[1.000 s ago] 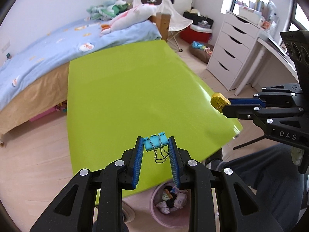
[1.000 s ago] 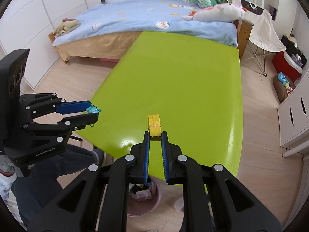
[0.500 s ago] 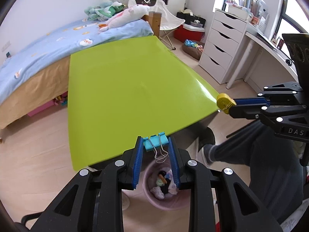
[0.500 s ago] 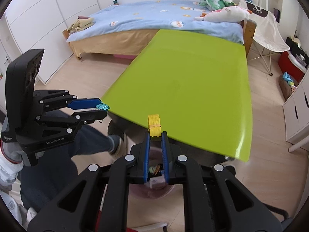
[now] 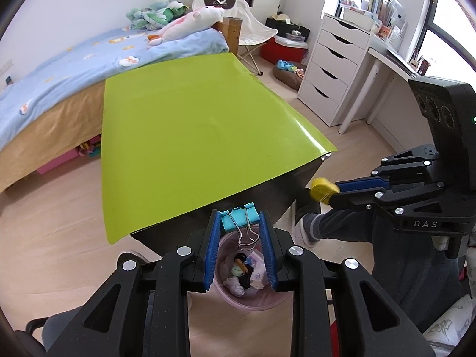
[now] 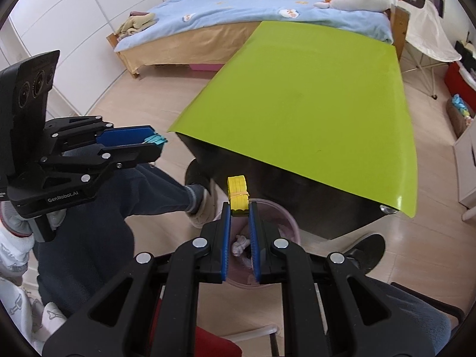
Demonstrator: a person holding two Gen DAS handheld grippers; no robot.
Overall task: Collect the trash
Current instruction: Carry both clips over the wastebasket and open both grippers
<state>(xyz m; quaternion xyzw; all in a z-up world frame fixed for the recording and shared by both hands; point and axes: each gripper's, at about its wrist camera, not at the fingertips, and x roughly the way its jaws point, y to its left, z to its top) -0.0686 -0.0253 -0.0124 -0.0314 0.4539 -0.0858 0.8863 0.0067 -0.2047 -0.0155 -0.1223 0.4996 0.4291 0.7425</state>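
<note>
Now poised above pink bin [image 5: 253, 296]: left gripper [image 5: 239, 229] pinching blue binder clip [image 5: 239, 218], right gripper [image 6: 238, 208] pinching yellow bundle [image 6: 237, 192], bin directly below both.

Beyond the jaws, the green table top [image 5: 184, 136] looks glossy and smooth. Between them, the clip [image 5: 239, 217] is plastic with wire handles.

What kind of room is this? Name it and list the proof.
Most likely a child's bedroom: a bed with a light blue patterned duvet, a pink-and-white plush toy lying on it, and a white chest of drawers beside a desk by the window.
</note>
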